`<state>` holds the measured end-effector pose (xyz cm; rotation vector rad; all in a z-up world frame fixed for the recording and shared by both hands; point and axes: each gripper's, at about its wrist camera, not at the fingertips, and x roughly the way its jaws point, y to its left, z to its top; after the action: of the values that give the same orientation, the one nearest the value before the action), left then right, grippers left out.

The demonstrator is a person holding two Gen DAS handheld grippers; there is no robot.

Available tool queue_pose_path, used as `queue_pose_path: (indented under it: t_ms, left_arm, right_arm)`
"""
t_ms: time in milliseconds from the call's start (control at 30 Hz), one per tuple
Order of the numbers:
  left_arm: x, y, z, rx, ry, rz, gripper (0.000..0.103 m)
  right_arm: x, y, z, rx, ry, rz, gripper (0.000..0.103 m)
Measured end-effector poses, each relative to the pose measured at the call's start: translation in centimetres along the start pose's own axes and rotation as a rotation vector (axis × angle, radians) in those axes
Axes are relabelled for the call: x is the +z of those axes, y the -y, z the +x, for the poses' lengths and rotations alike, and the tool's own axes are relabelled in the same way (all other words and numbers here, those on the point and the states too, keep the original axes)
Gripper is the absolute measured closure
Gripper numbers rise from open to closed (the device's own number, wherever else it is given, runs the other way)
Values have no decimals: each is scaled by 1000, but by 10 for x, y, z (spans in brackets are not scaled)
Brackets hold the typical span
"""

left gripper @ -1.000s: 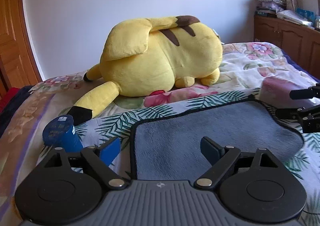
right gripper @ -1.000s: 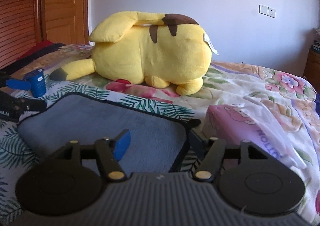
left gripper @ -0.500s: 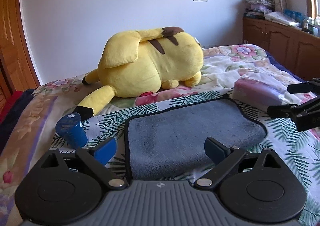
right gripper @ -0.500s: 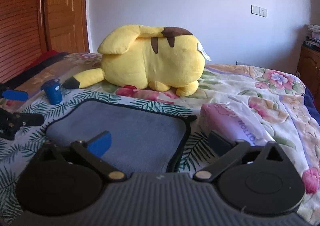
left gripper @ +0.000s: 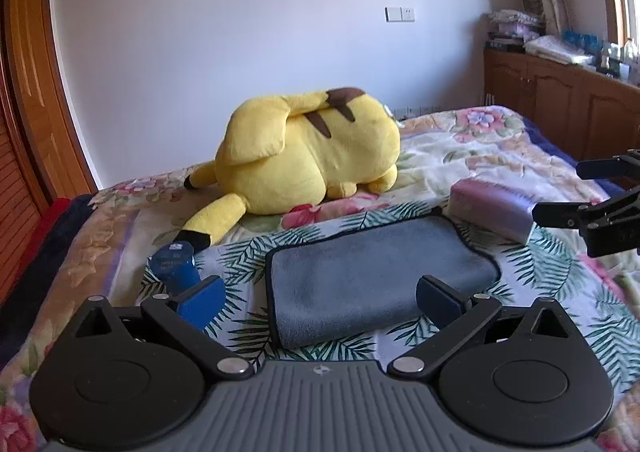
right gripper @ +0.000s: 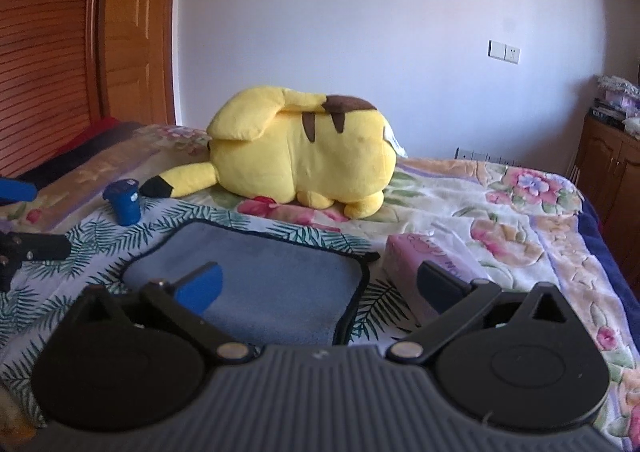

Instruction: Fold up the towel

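A grey towel [left gripper: 372, 272] with a dark hem lies folded flat on the floral bedspread; it also shows in the right wrist view [right gripper: 264, 276]. My left gripper [left gripper: 320, 300] is open and empty, held above the towel's near left edge. My right gripper [right gripper: 316, 284] is open and empty, held above the towel's near right corner. The right gripper also shows at the right edge of the left wrist view [left gripper: 560, 191], and the left gripper at the left edge of the right wrist view [right gripper: 32, 217].
A big yellow plush [left gripper: 308, 155] lies behind the towel. A blue cylinder [left gripper: 174, 264] stands left of the towel. A pink packet [left gripper: 492, 207] lies at its right. Wooden cabinets [left gripper: 560, 99] line the right wall, a wooden door [right gripper: 80, 43] the left.
Both grippers have pulled back and up from the towel, which now looks smaller and farther. Both stay open and the towel has not moved.
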<state>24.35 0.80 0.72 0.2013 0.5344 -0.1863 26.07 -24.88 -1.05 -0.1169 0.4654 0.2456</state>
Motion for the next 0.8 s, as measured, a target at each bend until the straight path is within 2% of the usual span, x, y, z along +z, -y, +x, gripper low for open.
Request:
queue_pose_path:
  t_ms: [500, 667, 800]
  left_arm:
    - [30, 16, -94, -4, 71, 4, 0]
    - [28, 19, -120, -7, 84, -25, 0]
    - [13, 17, -135, -9, 80, -87, 0]
  right_arm:
    - [24, -19, -82, 19, 70, 41, 0]
    - [21, -25, -103, 24, 71, 55, 0]
    - [15, -28, -118, 30, 72, 72, 0]
